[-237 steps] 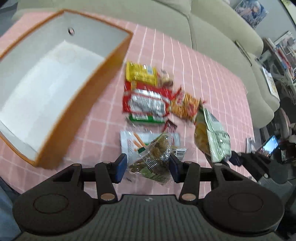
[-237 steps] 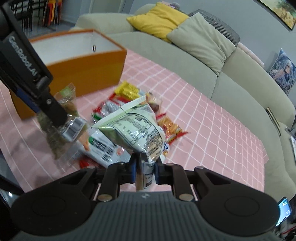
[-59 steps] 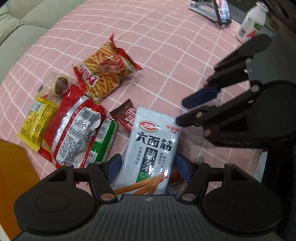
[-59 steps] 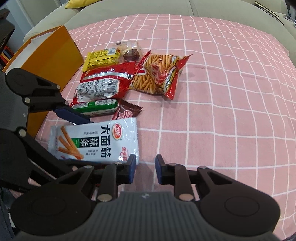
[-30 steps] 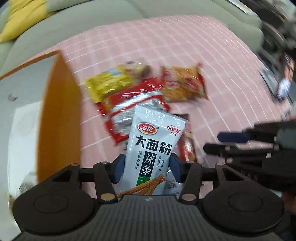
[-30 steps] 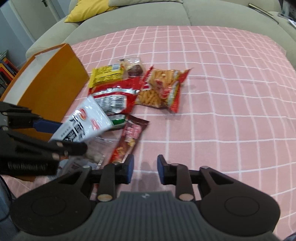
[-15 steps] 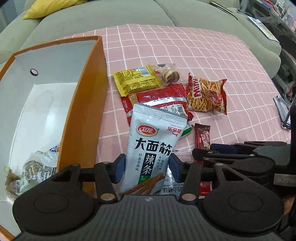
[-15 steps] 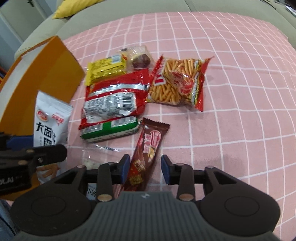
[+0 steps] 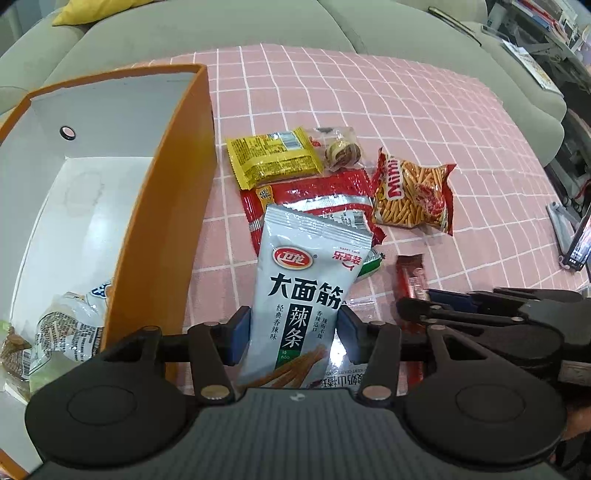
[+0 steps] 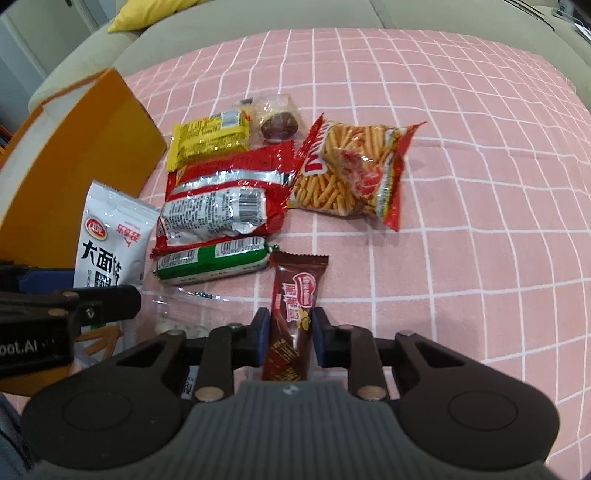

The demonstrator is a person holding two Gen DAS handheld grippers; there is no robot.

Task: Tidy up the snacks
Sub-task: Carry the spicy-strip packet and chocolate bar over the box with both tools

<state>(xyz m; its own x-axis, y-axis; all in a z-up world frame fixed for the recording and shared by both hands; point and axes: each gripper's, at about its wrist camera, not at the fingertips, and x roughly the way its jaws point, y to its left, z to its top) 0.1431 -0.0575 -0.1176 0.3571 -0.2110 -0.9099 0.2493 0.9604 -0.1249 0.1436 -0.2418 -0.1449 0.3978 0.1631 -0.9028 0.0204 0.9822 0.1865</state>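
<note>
Left fingers (image 9: 291, 334): mine, closed on the white-grey spicy gluten-strip pouch with black Chinese lettering (image 9: 306, 291), blue pads pressing both its edges near the lower half.
Pouch position: I hold it upright off the desk, just right of the orange box wall, its top edge in front of the red packet.
Right fingers (image 10: 288, 332): mine, parted a little, one pad on each side of the brown chocolate wafer bar wrapper (image 10: 291, 314); whether the pads touch it I cannot tell.
Wafer bar: lying flat on the pink white-grid tablecloth (image 10: 461, 221), long axis pointing away from me.
Orange cardboard box with white inside (image 9: 162, 206): open-topped, at my left; a crinkled pale snack bag (image 9: 62, 332) and a clear pack of brown bits (image 9: 11, 350) lie in its near corner.
Loose pile: yellow foil packet (image 10: 208, 138), clear-wrapped round brown cake (image 10: 277, 123), red-and-silver crinkled packet (image 10: 225, 195), green sausage stick (image 10: 212, 260), red bag of orange fry sticks (image 10: 351, 170), all close together on the cloth.
Clear plastic wrapper (image 10: 184, 306): flat on the cloth between my two tools.
Behind: grey-green sofa (image 9: 207, 33) with a yellow cushion (image 10: 147, 14).
</note>
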